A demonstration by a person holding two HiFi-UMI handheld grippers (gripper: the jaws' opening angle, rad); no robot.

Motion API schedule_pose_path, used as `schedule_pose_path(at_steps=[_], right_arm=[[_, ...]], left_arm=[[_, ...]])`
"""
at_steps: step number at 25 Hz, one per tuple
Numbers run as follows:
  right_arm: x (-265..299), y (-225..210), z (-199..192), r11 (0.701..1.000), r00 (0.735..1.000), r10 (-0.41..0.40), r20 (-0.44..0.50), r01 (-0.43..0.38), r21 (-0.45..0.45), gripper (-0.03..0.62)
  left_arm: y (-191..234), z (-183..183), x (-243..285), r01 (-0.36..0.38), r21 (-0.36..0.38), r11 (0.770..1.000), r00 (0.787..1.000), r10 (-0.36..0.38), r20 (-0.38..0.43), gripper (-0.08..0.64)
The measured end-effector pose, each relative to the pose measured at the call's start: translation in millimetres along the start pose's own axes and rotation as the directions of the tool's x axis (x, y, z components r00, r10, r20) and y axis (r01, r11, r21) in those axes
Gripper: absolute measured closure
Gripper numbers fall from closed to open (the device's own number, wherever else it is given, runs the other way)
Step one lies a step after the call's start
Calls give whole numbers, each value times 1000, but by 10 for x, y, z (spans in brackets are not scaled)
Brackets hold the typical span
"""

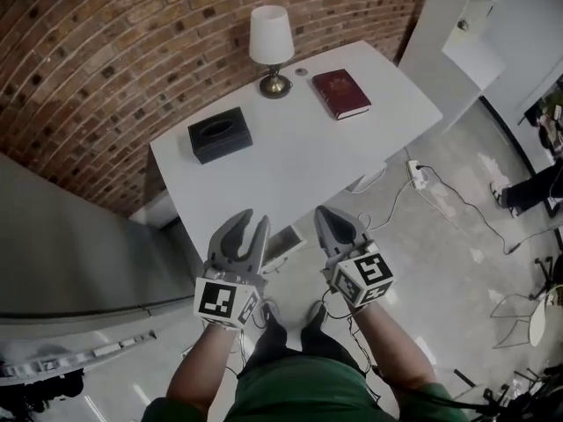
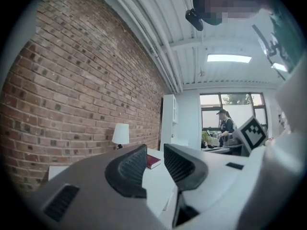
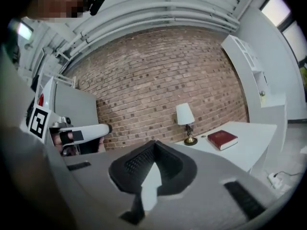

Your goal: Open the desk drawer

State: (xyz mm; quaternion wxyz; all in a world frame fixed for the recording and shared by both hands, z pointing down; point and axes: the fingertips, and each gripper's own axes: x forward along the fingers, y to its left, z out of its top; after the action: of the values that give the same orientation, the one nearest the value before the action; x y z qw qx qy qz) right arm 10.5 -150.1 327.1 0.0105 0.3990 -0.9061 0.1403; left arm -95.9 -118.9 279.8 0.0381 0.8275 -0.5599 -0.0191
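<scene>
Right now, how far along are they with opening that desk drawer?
Nothing looks done yet: I see no drawer clearly pulled out from the white desk. In hand: both grippers are held in front of its near edge, touching nothing; the left gripper has its jaws apart, the right gripper has them shut and empty. Left: reach the drawer front, grip it and pull.

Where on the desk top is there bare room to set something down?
The near half of the white desk is bare, from the black rectangular tissue box and the dark red hardcover book down to the front edge. A smaller free patch lies right of the book. The back edge is crowded: the white-shaded lamp stands between box and book.
</scene>
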Motion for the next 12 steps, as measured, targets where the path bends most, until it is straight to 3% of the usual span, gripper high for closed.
schedule_pose_path(at_steps=[5, 12], right_arm=[[-109, 22, 568, 990, 997, -50, 57, 57, -132, 592], [-356, 53, 1162, 973, 986, -81, 143, 109, -201, 592]], left_arm=[[-59, 462, 77, -16, 35, 999, 998, 14, 55, 471], [-186, 914, 123, -12, 54, 998, 994, 6, 113, 486]])
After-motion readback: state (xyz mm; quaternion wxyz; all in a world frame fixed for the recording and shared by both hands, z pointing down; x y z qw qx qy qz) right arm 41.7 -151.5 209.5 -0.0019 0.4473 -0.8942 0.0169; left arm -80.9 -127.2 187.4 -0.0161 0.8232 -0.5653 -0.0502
